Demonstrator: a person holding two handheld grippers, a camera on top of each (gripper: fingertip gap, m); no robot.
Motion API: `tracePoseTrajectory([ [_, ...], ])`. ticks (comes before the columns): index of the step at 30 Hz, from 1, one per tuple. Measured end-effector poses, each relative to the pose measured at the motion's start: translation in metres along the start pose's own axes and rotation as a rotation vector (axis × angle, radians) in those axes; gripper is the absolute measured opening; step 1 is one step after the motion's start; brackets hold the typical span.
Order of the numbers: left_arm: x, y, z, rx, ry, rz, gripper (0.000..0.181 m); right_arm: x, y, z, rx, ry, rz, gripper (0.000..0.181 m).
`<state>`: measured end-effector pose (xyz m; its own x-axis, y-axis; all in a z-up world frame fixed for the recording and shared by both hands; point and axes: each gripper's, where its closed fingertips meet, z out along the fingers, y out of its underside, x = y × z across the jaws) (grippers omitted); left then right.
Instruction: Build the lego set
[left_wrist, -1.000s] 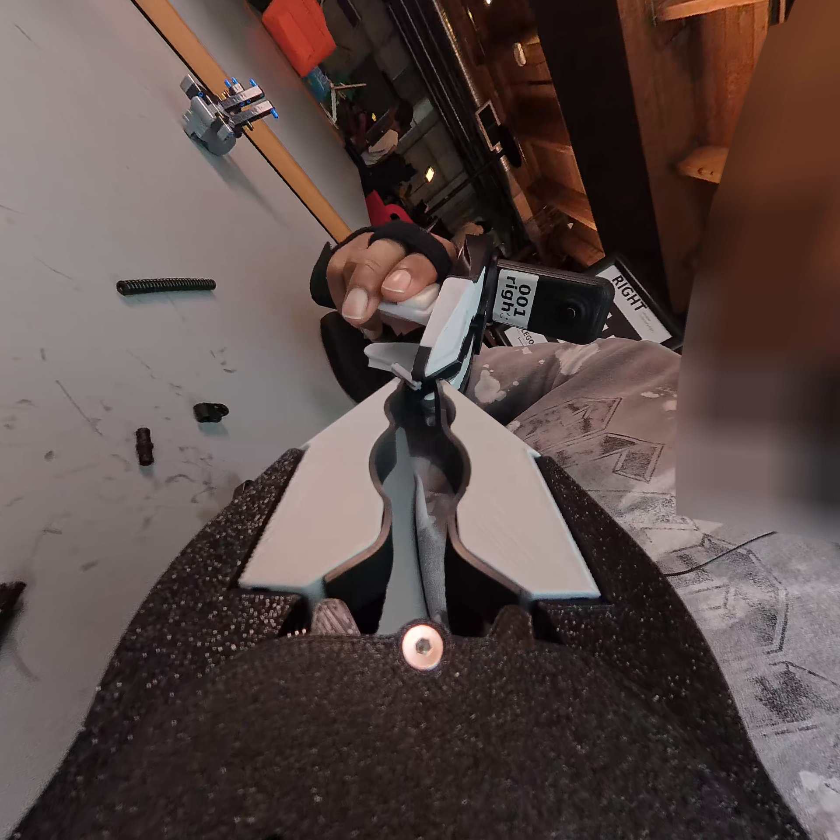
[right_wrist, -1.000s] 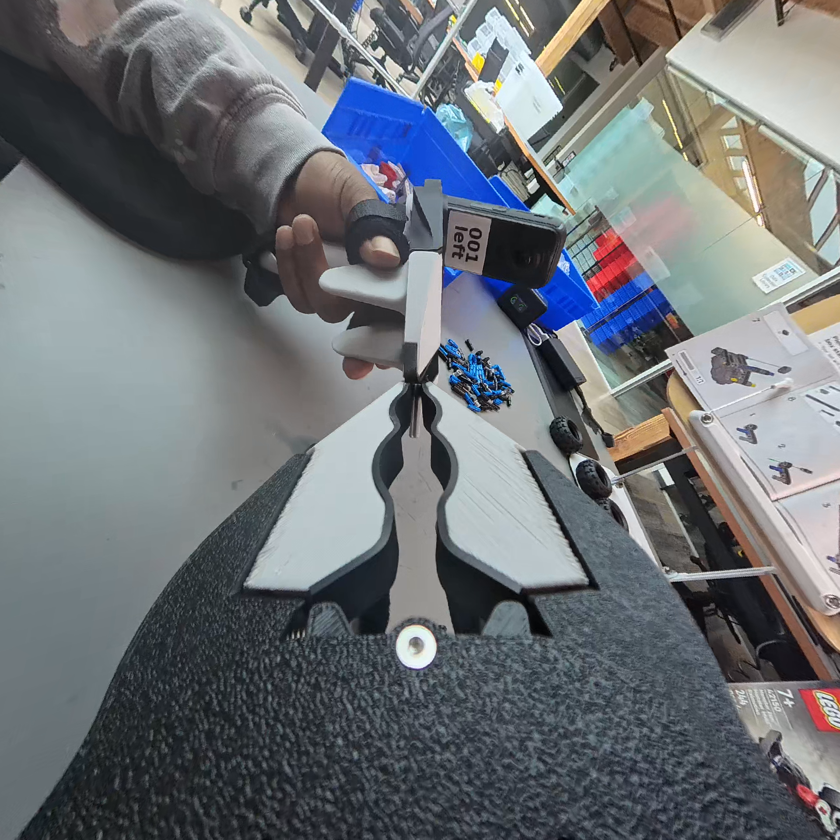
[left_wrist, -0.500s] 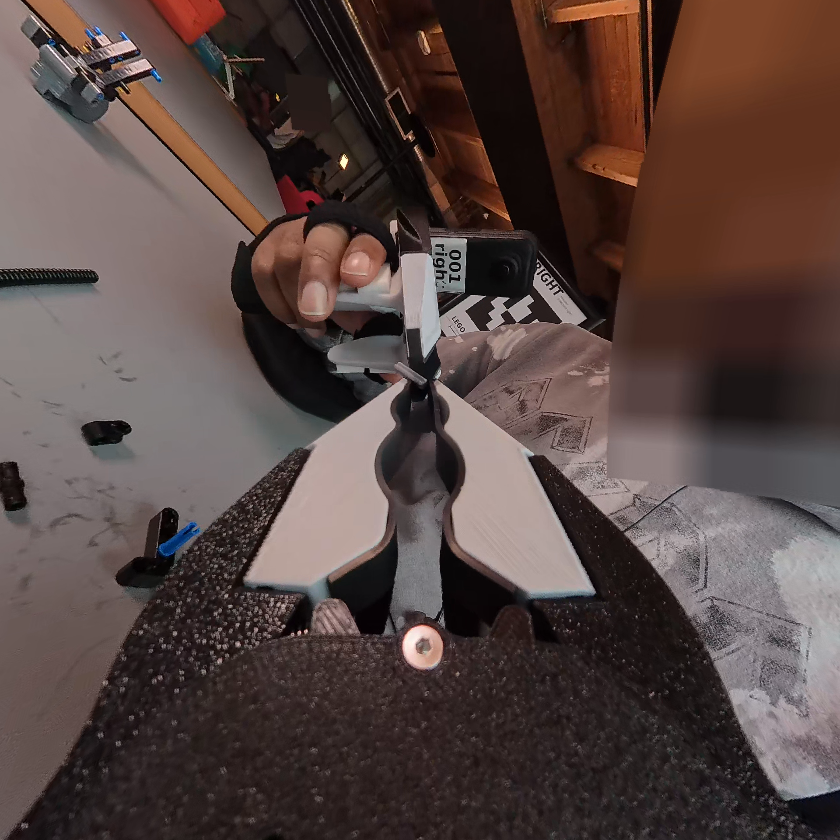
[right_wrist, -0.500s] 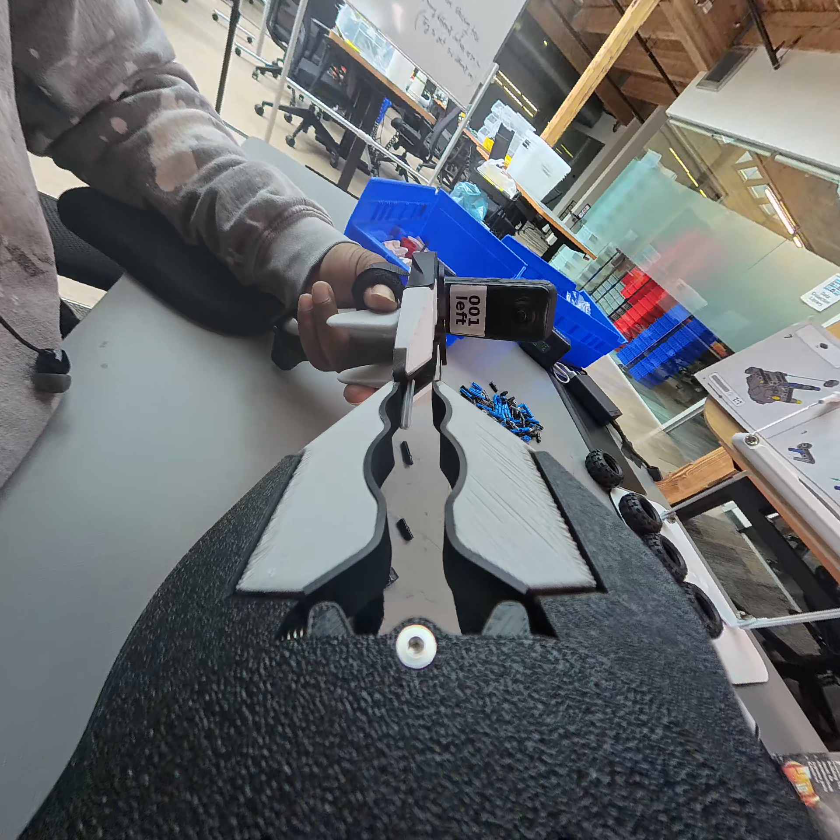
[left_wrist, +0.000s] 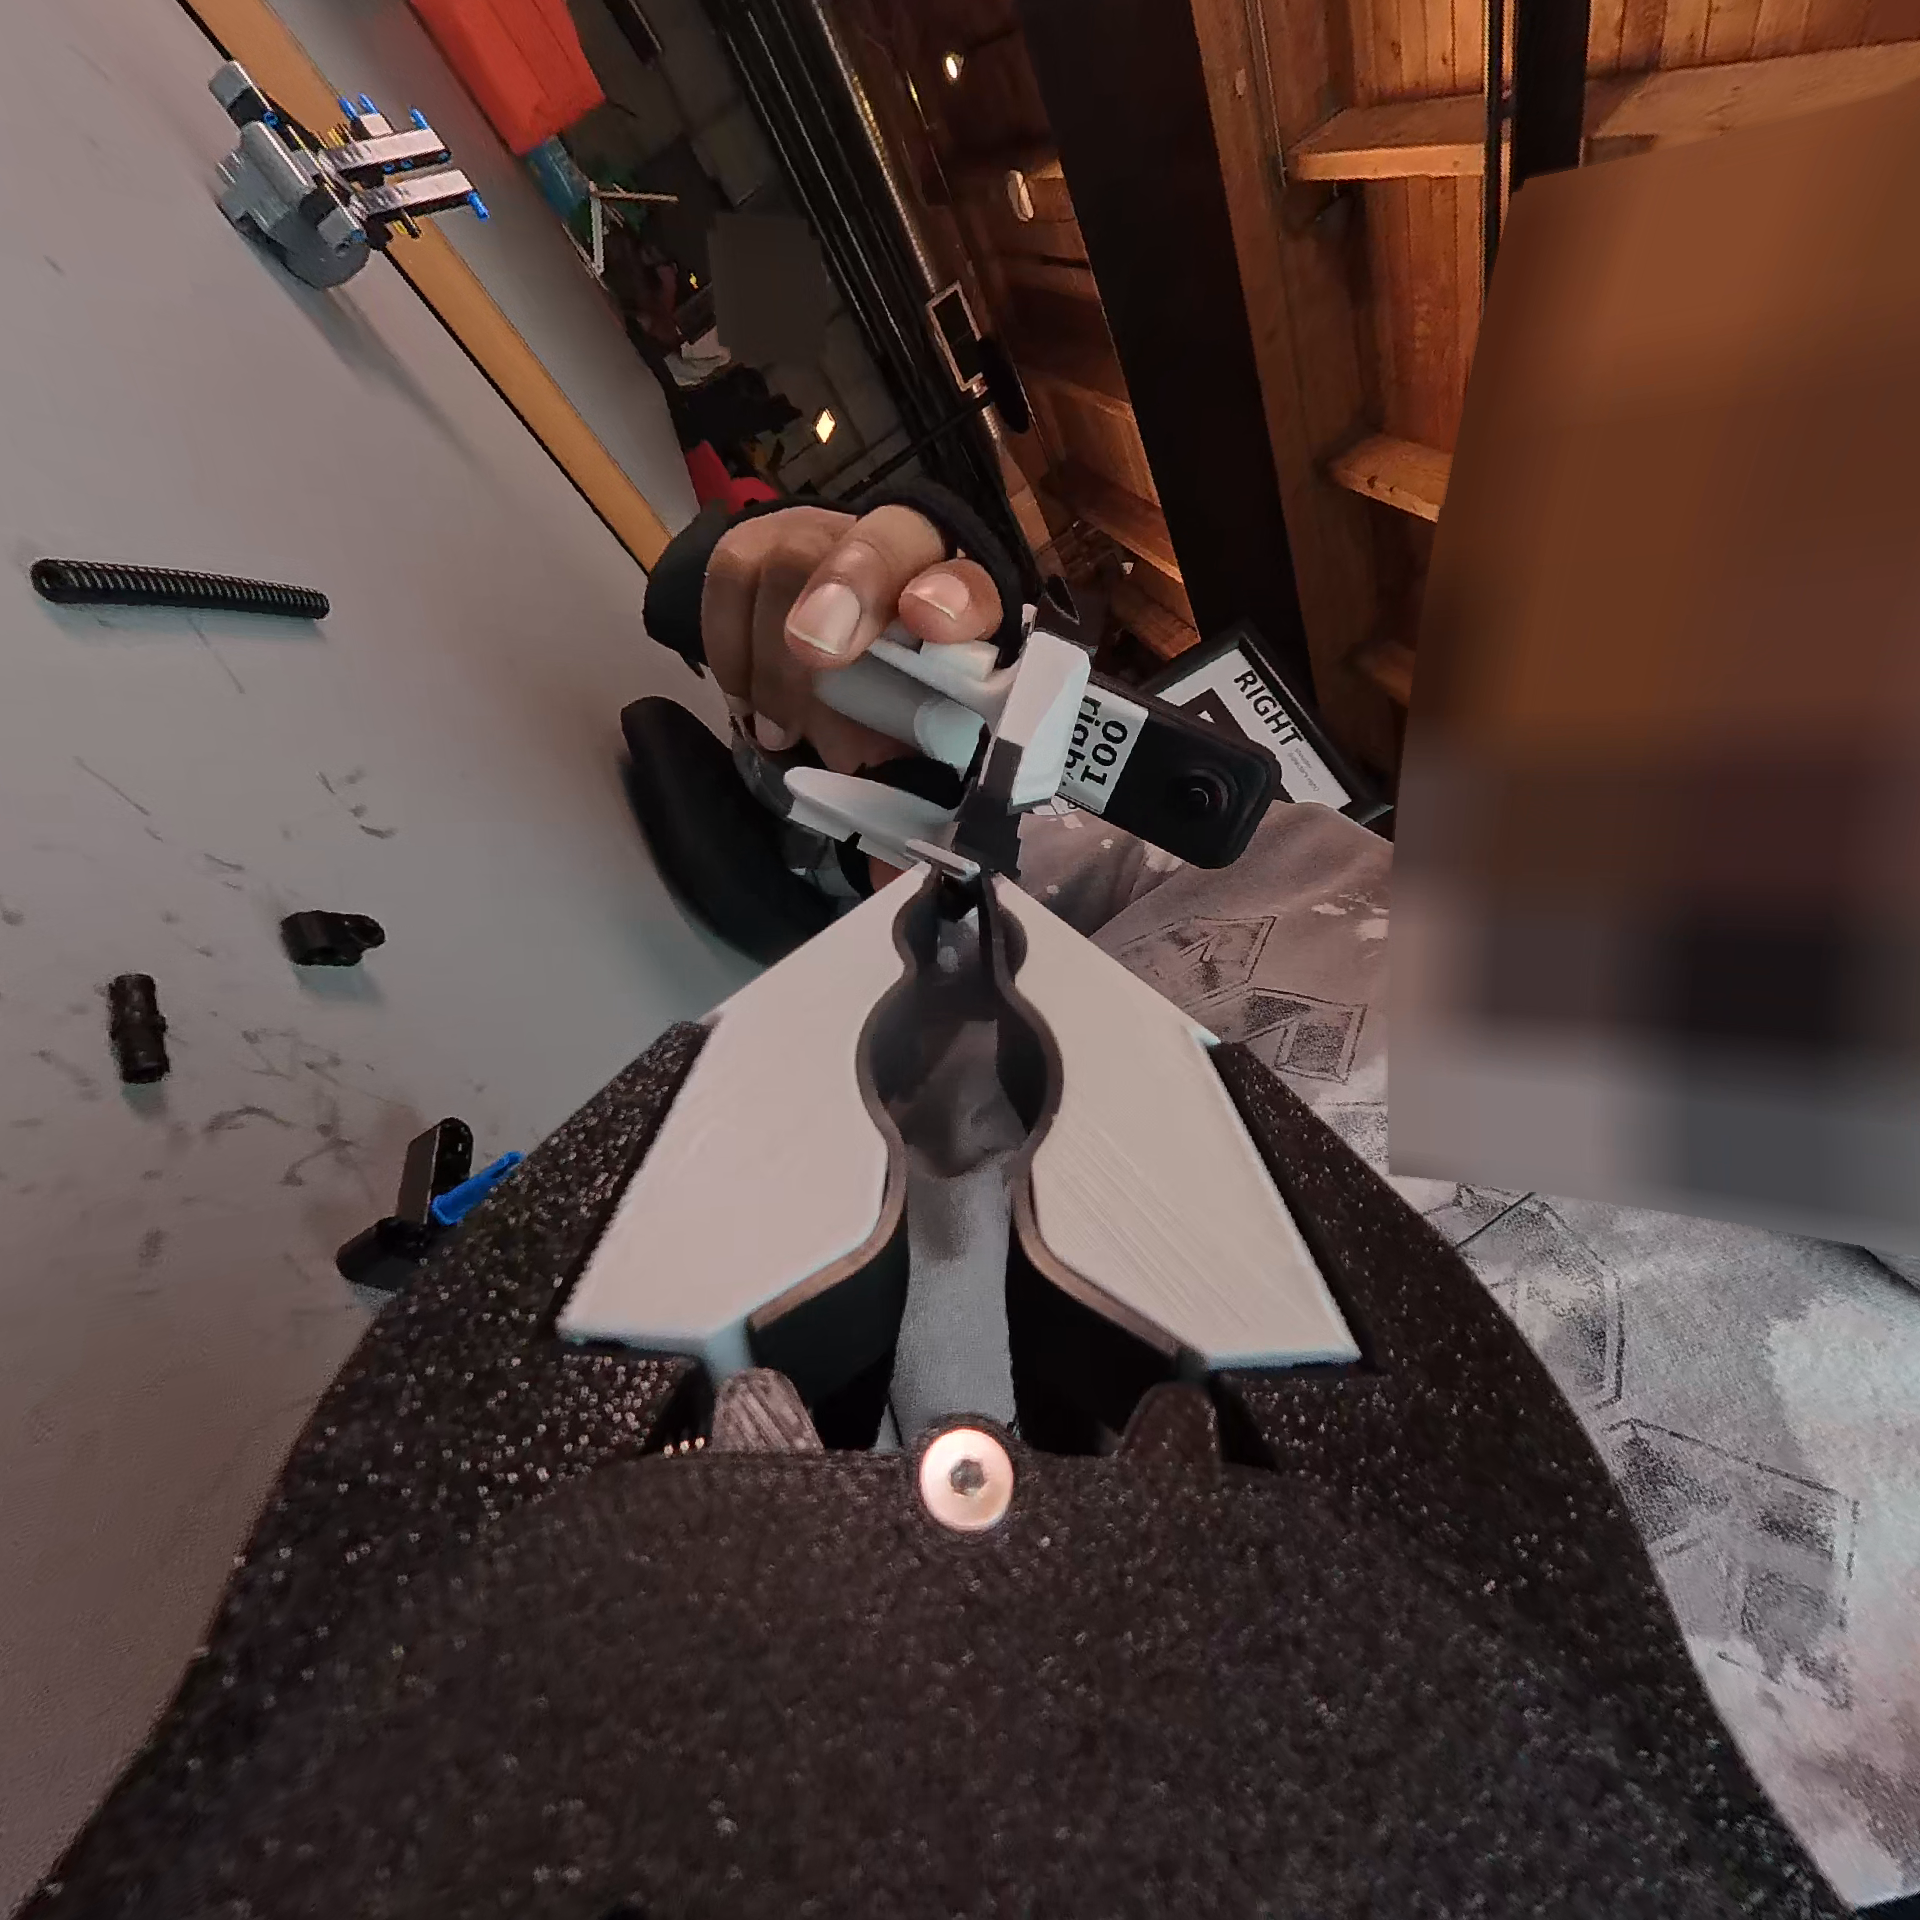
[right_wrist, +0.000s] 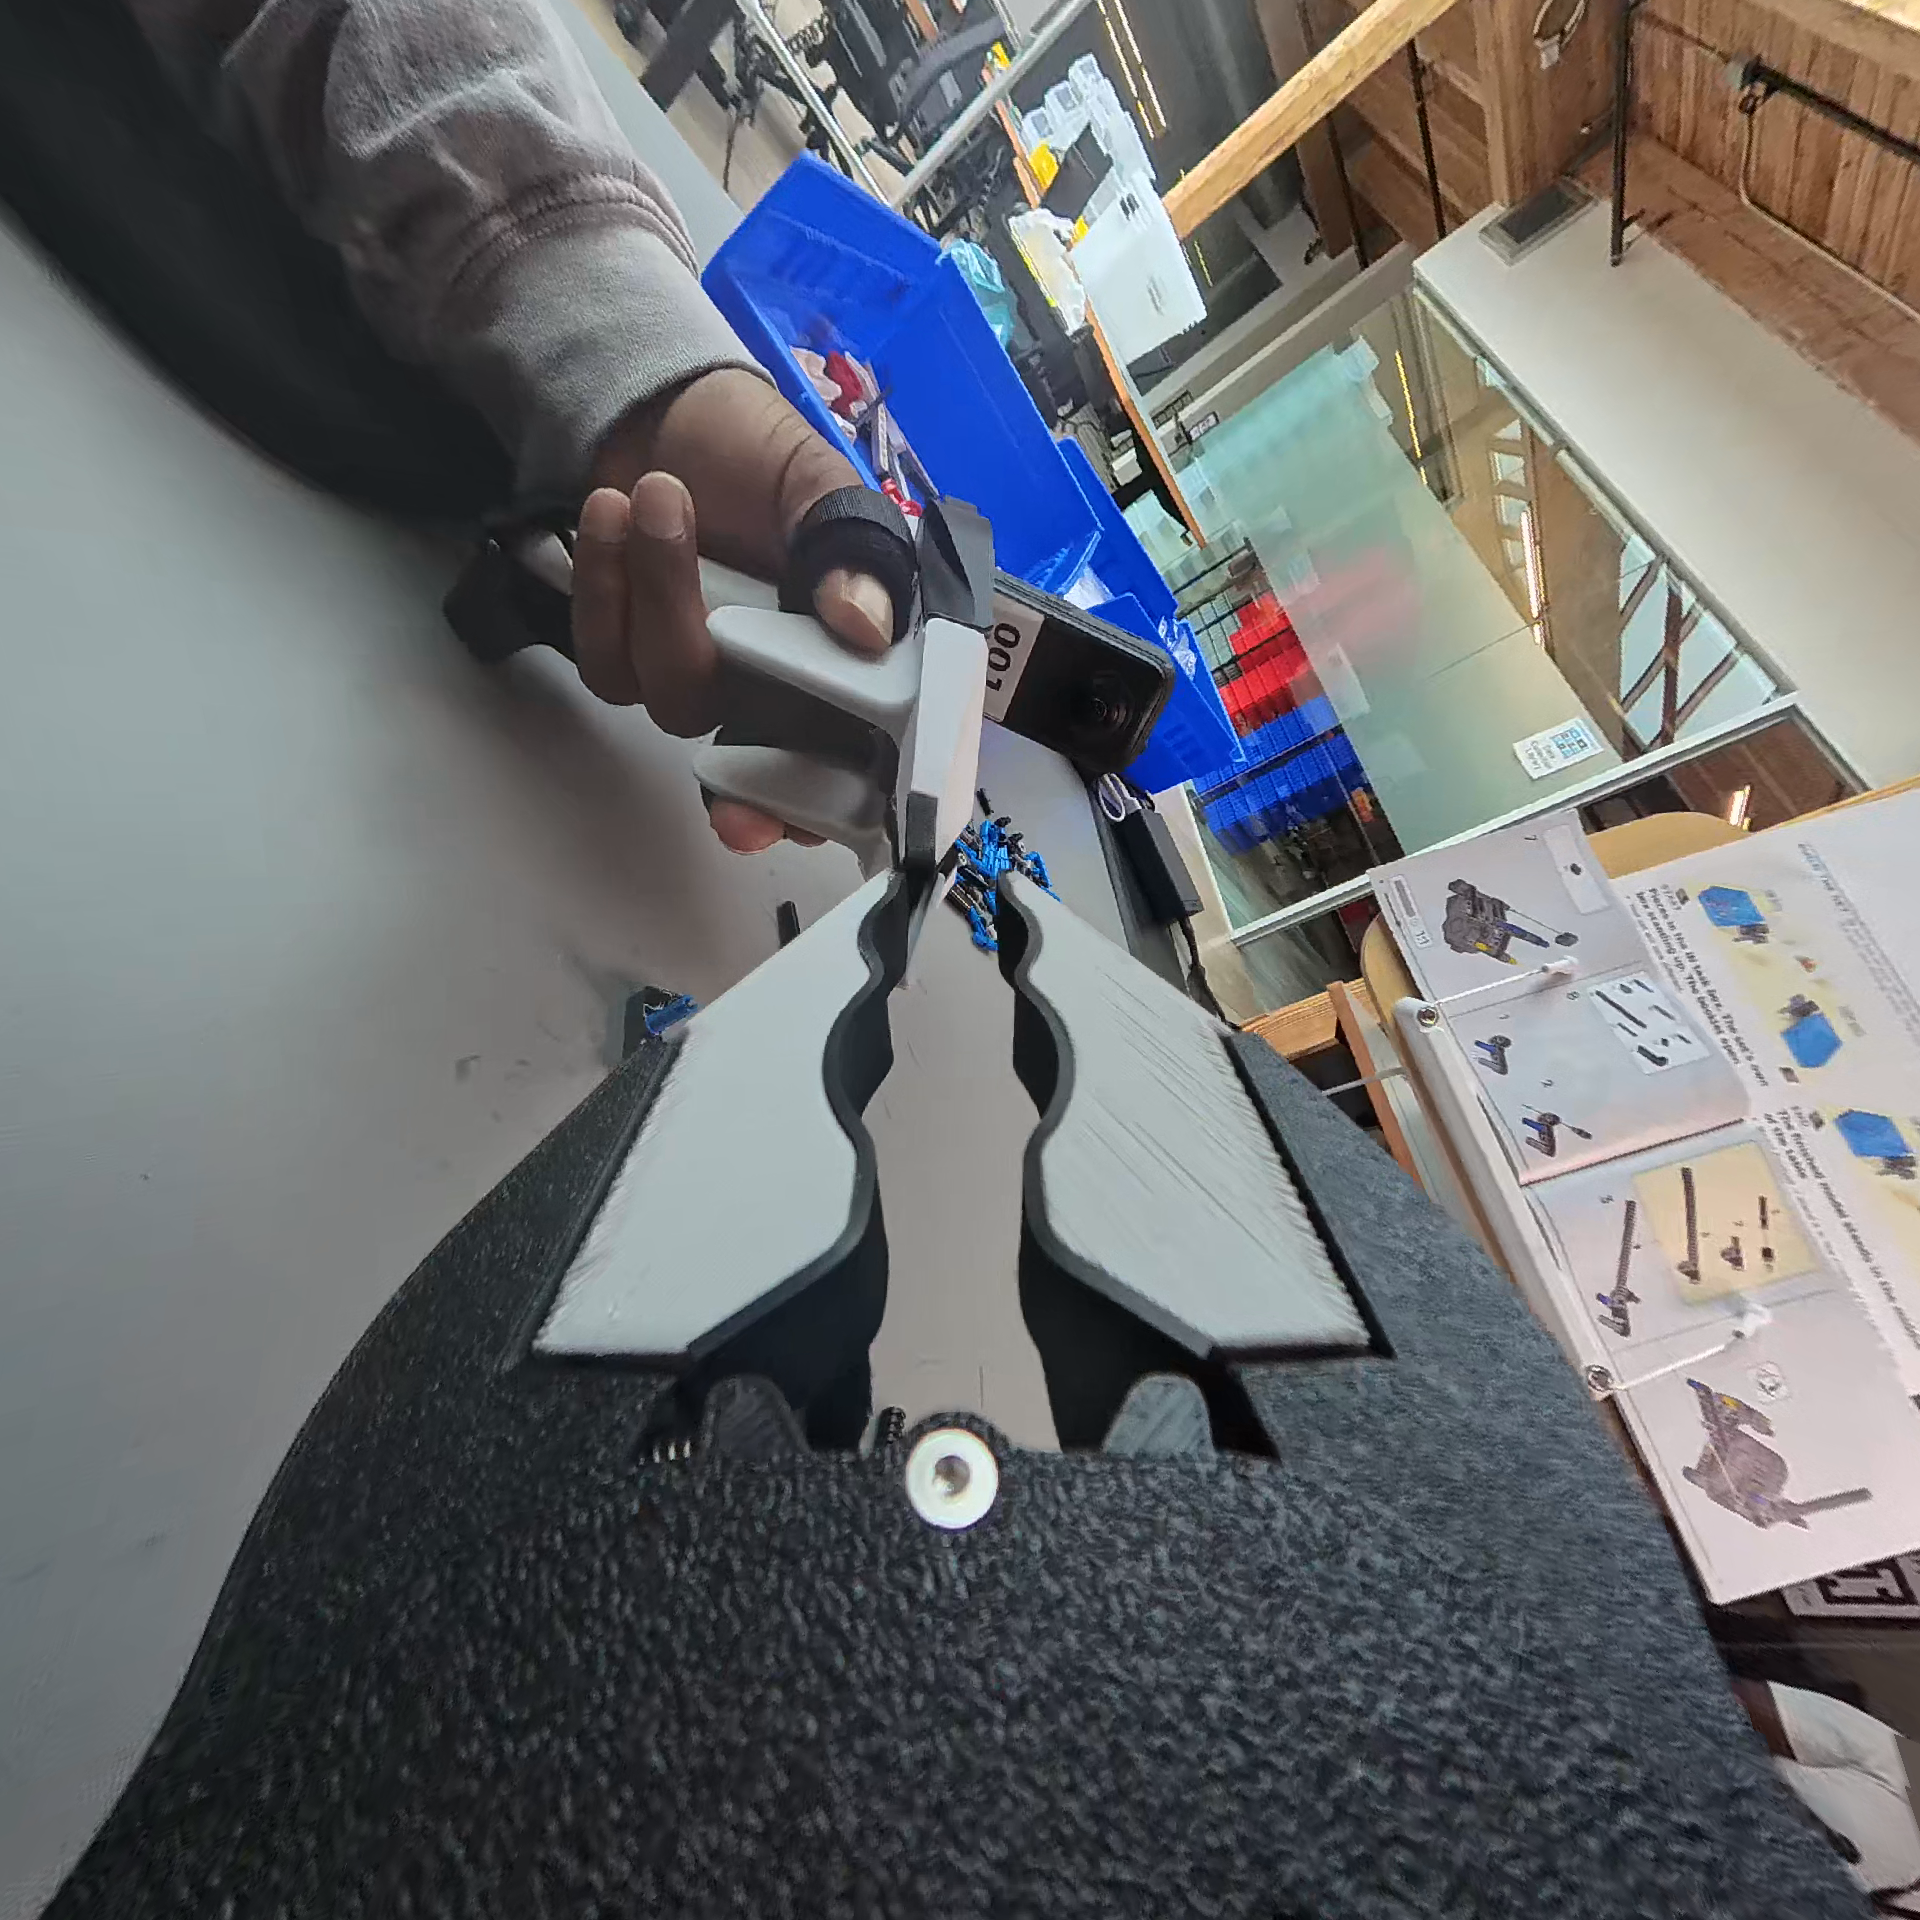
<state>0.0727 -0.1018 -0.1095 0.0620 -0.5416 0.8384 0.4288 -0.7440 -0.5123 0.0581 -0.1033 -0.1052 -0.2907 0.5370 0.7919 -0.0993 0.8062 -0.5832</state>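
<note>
My left gripper is shut on a small lego piece, dark in this view, held above the grey table. In the right wrist view the left gripper's tips hold a thin grey piece that reaches down into the gap of my right gripper. My right gripper's jaws stand apart and it is open; the piece lies close to its left finger. In the left wrist view the right gripper meets mine tip to tip, held by a hand.
A grey lego assembly with blue pins, a black ribbed hose and loose black connectors lie on the table. A pile of blue and black pins, blue bins and an instruction booklet are to the right. My left and right fingertips are right by each other.
My right gripper's jaws have opened; a second ago they were nearly closed around the thin grey piece. My left gripper stays shut on it. Both grippers tilted a little.
</note>
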Motion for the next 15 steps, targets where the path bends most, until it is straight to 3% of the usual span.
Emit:
tracePoseTrajectory([
  [6, 0.0005, 0.0021, 0.0018, -0.012, 0.017, -0.019, 0.006, -0.0009, 0.0015, -0.0014, 0.048, -0.048, 0.182, 0.018],
  [9, 0.0026, 0.0023, 0.0015, -0.014, 0.027, -0.013, 0.007, -0.0077, -0.0013, -0.0013, 0.073, -0.095, 0.228, 0.004],
  [15, 0.0055, 0.0000, -0.0005, -0.008, 0.044, -0.021, 0.033, -0.0004, -0.0061, -0.0051, 0.117, -0.087, 0.303, 0.004],
])
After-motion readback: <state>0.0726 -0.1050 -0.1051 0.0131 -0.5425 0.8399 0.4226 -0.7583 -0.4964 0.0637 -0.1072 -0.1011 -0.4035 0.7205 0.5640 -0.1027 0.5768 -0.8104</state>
